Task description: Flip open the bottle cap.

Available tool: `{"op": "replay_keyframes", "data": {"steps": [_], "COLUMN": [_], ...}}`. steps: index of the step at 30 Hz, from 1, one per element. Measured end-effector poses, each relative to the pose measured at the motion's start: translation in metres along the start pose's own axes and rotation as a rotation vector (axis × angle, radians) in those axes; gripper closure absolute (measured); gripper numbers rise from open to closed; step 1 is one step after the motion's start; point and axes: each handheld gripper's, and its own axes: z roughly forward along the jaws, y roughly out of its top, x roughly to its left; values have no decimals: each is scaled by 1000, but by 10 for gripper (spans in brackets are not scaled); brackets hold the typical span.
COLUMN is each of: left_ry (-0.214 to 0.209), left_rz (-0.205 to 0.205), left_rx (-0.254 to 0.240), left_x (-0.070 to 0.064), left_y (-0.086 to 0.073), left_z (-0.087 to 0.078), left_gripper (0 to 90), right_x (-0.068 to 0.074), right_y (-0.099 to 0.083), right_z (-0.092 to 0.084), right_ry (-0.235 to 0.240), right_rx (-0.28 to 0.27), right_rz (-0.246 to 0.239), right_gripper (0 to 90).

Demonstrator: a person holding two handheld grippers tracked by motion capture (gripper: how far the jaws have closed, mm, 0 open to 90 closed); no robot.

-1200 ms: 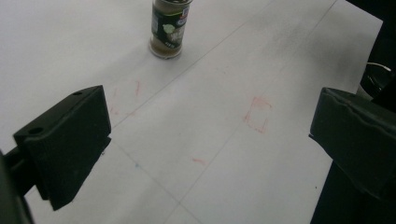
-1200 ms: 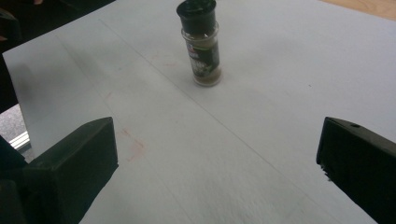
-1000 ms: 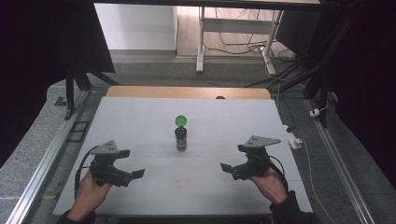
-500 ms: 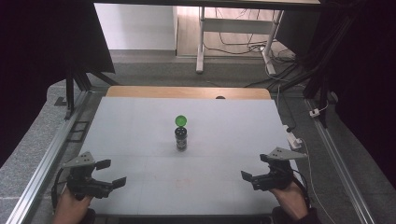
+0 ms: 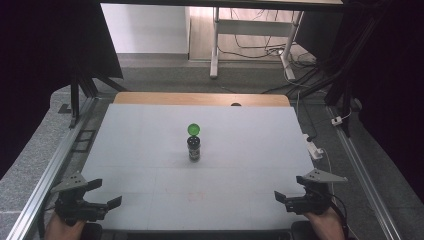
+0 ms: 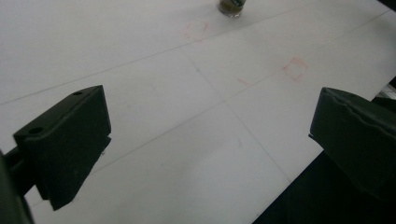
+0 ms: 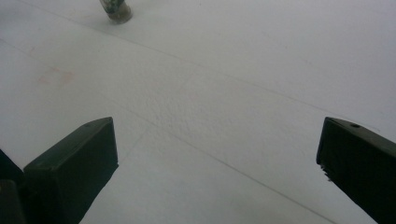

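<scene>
- Standing upright near the middle of the white table (image 5: 150,150): a small dark bottle (image 5: 194,148), with a round green cap (image 5: 193,129) just behind it, close above its top in the high view; whether touching cannot be told.
- Held low at the near left corner of the table: left gripper (image 5: 107,205), jaws spread wide apart, nothing between them.
- Held low at the near right corner: right gripper (image 5: 286,200), jaws likewise wide apart and bare.
- Both grippers well apart from the bottle, one to each side of it.
- Seen in the left gripper view: base of the bottle (image 6: 231,6) at the top edge, faint red marks (image 6: 294,68) on the tabletop.
- Seen in the right gripper view: bottle base (image 7: 116,10) at the top left, far off.
</scene>
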Motion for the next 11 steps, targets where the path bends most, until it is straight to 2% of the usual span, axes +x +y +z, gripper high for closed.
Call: {"op": "replay_keyframes", "data": {"steps": [7,11], "left_ry": [43,41], "left_rz": [-1,-9], "left_rx": [30,32], "left_x": [-2,-1], "left_y": [-3,-2], "left_z": [-3,-2], "left_gripper": [0,0], "right_x": [0,0], "right_y": [-5,-6], "right_z": [-6,-5], "right_ry": [-31,-37], "right_rx": [32,40], "right_rz": [10,10], "right_gripper": [0,0]}}
